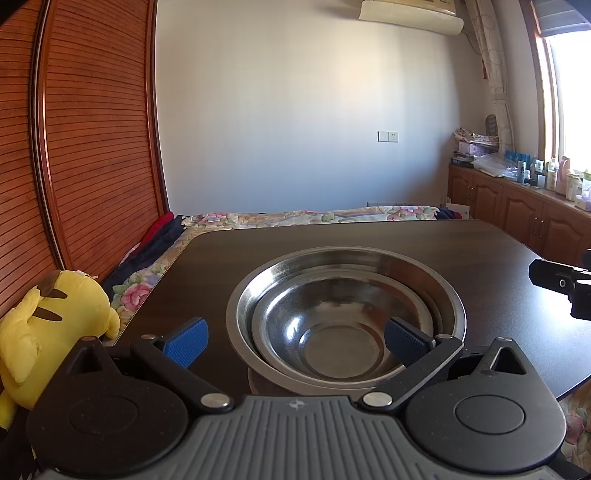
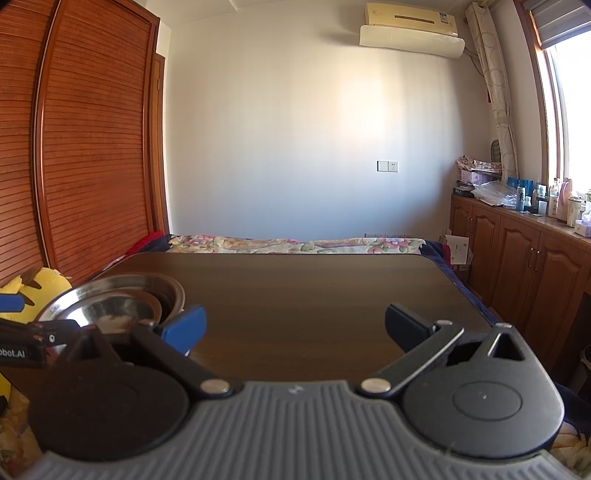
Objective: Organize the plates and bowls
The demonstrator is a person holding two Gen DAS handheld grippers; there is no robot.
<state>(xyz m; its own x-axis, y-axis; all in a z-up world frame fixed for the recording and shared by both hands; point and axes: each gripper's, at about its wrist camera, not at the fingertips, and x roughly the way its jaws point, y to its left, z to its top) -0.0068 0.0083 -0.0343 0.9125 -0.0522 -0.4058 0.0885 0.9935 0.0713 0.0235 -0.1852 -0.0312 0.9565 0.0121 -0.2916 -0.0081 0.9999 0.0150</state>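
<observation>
Bowls sit nested, the smaller bowl point(image 1: 340, 332) inside the larger bowl point(image 1: 345, 295), at lower centre of my left view on the dark table point(image 1: 480, 251). My left gripper point(image 1: 295, 338) is spread wide, straddling their near rim and closest. My right gripper point(image 2: 295, 326), also spread, holds nothing. Whatever lies under the bowls is hidden.

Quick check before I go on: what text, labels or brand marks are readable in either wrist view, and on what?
"obot.AI", cut off at the frame edge, in white on the black body of the left gripper, seen from the right wrist view.
Label on the air conditioner: too small to read.
Bottles and boxes on the cabinet counter: print too blurred to read.
Nested steel bowls and dark table: no markings visible.
</observation>
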